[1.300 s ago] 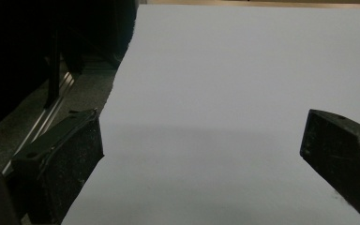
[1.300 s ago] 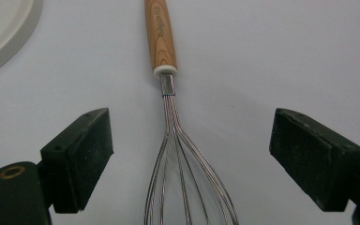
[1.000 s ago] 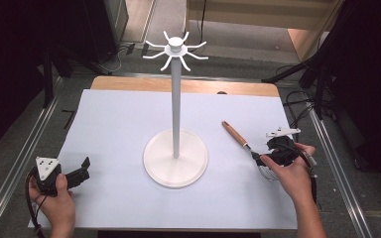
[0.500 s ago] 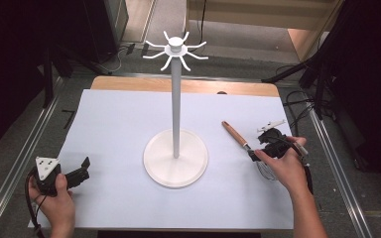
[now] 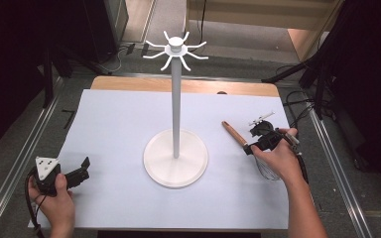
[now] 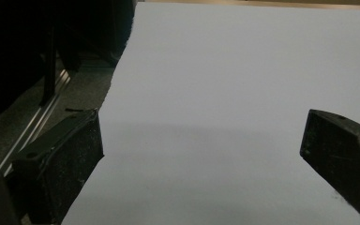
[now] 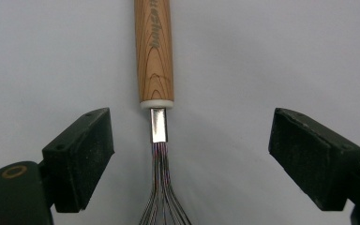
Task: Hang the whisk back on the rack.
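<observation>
A whisk with a wooden handle [image 5: 234, 133] [image 7: 153, 51] and wire loops [image 7: 163, 197] lies flat on the white table cover, right of the stand. My right gripper [image 5: 252, 147] [image 7: 190, 154] hovers over the whisk's metal neck, open, one jaw on each side and neither touching it. A white hook stand [image 5: 176, 94] rises from a round base [image 5: 175, 158] at the table's middle, its hooks bare. Over the near left corner, my left gripper [image 5: 82, 171] [image 6: 201, 140] is held open, with only bare white cover between the jaws.
The white cover [image 5: 124, 124] spreads over a wooden table [image 5: 129, 83]. Metal rails [image 5: 25, 158] run along both sides on the floor. Dark stands and cables [image 5: 302, 94] crowd the far right beyond the table.
My right gripper has moved left and slightly forward, from beside the whisk to over its neck. The left gripper has stayed put.
</observation>
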Motion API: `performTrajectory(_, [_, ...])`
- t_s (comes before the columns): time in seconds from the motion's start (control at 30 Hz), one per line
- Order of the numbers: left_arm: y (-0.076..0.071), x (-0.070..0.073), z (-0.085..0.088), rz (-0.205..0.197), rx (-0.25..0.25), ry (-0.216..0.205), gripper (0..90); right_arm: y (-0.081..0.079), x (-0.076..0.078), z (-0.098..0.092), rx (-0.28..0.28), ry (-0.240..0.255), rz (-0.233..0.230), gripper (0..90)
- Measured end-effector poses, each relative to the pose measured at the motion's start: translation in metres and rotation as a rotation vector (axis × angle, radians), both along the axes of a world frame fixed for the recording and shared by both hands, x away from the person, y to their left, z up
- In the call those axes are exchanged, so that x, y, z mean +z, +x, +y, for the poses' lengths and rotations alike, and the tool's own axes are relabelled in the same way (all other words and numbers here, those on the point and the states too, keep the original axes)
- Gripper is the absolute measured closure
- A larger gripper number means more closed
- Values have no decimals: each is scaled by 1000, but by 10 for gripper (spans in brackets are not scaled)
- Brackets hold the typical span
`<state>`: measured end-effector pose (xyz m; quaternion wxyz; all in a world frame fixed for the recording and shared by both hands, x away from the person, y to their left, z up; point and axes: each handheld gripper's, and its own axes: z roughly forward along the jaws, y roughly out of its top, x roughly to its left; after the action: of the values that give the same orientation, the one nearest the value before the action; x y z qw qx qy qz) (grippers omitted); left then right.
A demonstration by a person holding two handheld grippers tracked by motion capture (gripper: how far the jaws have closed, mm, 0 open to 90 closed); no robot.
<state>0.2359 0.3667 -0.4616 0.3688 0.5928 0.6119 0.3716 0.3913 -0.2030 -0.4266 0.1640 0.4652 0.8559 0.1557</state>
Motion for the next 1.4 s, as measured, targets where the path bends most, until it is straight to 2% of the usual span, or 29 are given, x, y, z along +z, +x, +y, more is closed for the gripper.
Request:
performTrajectory(0.1, [0, 0, 0, 3, -2, 0, 1, 4, 0, 2, 7, -5, 10, 166])
performTrajectory(0.13, [0, 0, 0, 2, -1, -1, 1, 6, 0, 4, 1, -5, 6, 201])
performTrajectory(0.23, [0, 0, 0, 4, -3, -1, 1, 8, 0, 6, 6, -13, 4, 209])
performTrajectory(0.43, [1, 0, 0, 3, -4, -1, 1, 14, -2, 12, 20, -60, 17, 229])
performTrajectory(0.63, [1, 0, 1, 7, -5, -2, 1, 20, -1, 14, 22, -54, 17, 300])
performTrajectory(0.7, [1, 0, 1, 6, -5, -4, 1, 22, 0, 15, 32, -67, 16, 327])
performTrajectory(0.73, [1, 0, 0, 7, -7, -3, 1, 23, 1, 16, 30, -55, 17, 346])
performTrajectory(0.77, [1, 0, 0, 6, -8, -3, 1, 26, 2, 17, 50, -45, 33, 384])
performTrajectory(0.9, [1, 0, 1, 6, -7, -5, 1, 31, 3, 18, 59, -33, 58, 404])
performTrajectory(0.93, [1, 0, 1, 6, -8, -6, 1, 33, 2, 18, 61, -12, 78, 417])
performTrajectory(0.97, [1, 0, 1, 7, -7, -5, 1, 38, 2, 18, 71, 2, 125, 413])
performTrajectory(1.0, [1, 0, 1, 8, -9, -4, 1, 38, 2, 18, 71, 2, 125, 413])
performTrajectory(1.07, [1, 0, 1, 8, -9, -5, 1, 43, 1, 19, 76, 17, 186, 422])
performTrajectory(1.1, [1, 0, 1, 8, -9, -5, 1, 43, 1, 19, 76, 17, 186, 422])
performTrajectory(1.13, [1, 0, 1, 7, -9, -5, 1, 44, 1, 22, 74, -6, 194, 467])
performTrajectory(1.2, [1, 0, 1, 6, -10, -7, 1, 44, 1, 23, 74, -6, 204, 483])
performTrajectory(1.27, [1, 0, 1, 10, -11, -5, 1, 44, 0, 27, 78, 13, 206, 581])
performTrajectory(1.4, [1, 0, 1, 7, -10, -9, 1, 47, -4, 31, 60, -7, 195, 608])
